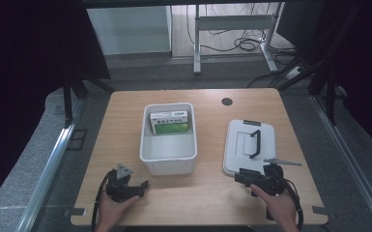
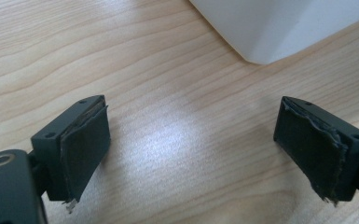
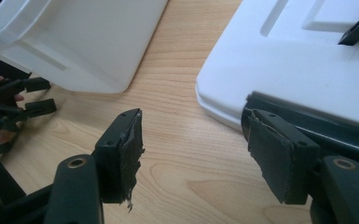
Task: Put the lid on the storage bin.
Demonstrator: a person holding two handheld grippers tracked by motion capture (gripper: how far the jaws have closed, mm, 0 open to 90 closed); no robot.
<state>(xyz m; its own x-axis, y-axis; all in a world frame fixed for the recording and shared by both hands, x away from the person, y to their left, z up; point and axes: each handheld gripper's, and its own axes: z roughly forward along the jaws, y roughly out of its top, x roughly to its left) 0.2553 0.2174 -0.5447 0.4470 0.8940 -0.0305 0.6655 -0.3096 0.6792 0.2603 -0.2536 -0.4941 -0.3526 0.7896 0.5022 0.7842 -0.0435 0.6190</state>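
Note:
A white open bin (image 1: 168,155) stands mid-table with a green and white box (image 1: 169,122) lying at its far end. To its right a white lid (image 1: 239,145) with a black handle (image 1: 255,143) lies flat on the table. My left gripper (image 1: 144,185) rests near the front edge, left of the bin's near corner (image 2: 265,51), open over bare wood (image 2: 191,140). My right gripper (image 1: 237,177) sits at the lid's near edge (image 3: 279,79), open with nothing between its pads, and the bin (image 3: 88,42) is off to its left.
The wooden table (image 1: 207,188) has a dark round hole (image 1: 227,101) near its far edge. Beyond it are desk legs and cables on the floor (image 1: 241,43). The left gripper and a hand (image 3: 4,112) appear far left in the right gripper view.

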